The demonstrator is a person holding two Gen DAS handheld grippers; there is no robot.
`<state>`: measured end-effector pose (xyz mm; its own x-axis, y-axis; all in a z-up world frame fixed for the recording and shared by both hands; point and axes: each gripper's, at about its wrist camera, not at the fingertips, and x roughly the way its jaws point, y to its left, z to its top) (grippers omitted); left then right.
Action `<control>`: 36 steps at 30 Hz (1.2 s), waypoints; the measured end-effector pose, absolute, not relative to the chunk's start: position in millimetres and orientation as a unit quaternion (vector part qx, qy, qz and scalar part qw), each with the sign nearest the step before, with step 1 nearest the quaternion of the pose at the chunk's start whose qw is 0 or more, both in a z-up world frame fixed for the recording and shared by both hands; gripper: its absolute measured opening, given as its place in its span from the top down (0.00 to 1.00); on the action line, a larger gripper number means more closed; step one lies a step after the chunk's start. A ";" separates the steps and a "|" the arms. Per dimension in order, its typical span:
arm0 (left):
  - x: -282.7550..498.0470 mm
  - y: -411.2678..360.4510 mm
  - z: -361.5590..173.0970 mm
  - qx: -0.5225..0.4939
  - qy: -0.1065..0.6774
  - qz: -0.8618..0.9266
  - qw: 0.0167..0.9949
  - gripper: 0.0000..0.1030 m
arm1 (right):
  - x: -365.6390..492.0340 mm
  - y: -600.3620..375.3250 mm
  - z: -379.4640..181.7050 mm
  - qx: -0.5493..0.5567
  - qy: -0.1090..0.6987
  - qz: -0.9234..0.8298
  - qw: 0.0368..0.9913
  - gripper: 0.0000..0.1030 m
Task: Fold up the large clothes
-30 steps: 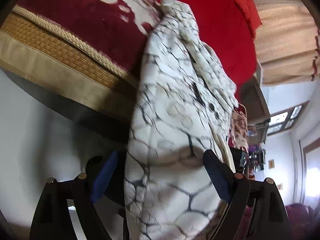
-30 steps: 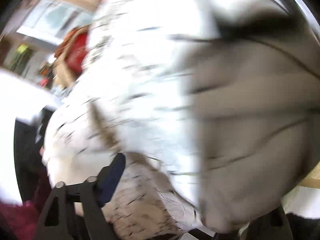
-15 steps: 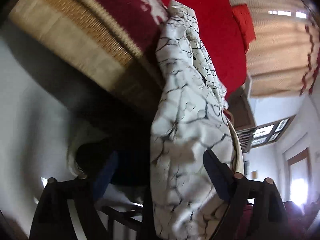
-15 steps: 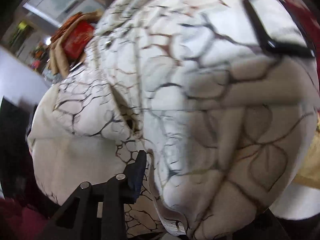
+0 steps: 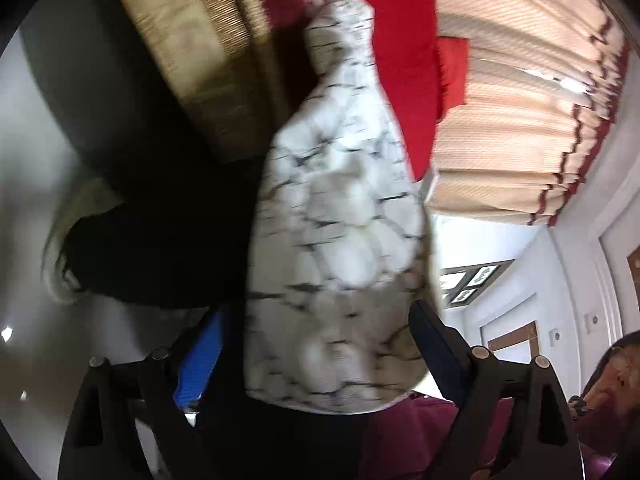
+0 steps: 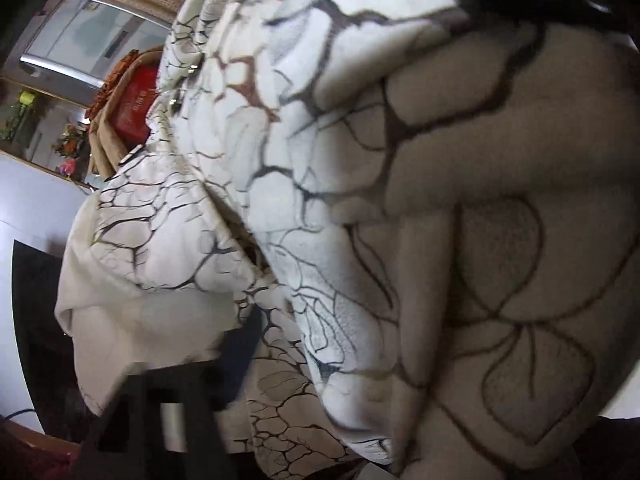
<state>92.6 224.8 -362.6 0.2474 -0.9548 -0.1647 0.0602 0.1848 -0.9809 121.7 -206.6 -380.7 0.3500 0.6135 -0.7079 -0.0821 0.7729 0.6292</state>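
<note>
The white garment with a dark crackle print hangs down the middle of the left wrist view, from a narrow top at upper centre to a wide bundle between the fingers of the left gripper. The jaws stand wide apart, blue pads on either side of the cloth; whether they pinch it I cannot tell. Behind it, a red bedcover fills the upper centre, a gold woven border the upper left, and cream pleated curtains the upper right. In the right wrist view the same cloth fills nearly the whole frame. Only one finger of the right gripper shows, lower left, against the fabric; its grip cannot be judged.
</note>
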 end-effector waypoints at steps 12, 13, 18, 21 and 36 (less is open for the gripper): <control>127.6 221.1 -236.3 -0.421 0.360 -0.413 0.723 0.92 | 90.1 -202.3 -269.7 0.187 0.414 0.293 0.842 0.83; 134.9 219.4 -221.3 -0.414 0.348 -0.414 0.732 0.92 | 92.9 -202.3 -258.7 0.190 0.399 0.298 0.846 0.83; 177.6 219.0 -157.9 -0.381 0.309 -0.406 0.771 0.93 | 113.4 -213.3 -206.2 0.222 0.334 0.318 0.859 0.84; 212.4 220.1 -128.1 -0.363 0.307 -0.381 0.794 0.93 | 142.6 -219.4 -182.6 0.247 0.303 0.319 0.864 0.84; 472.1 127.4 -162.0 -0.338 0.412 -0.204 0.821 0.93 | 338.9 -379.5 -236.7 0.560 0.340 0.209 0.726 0.80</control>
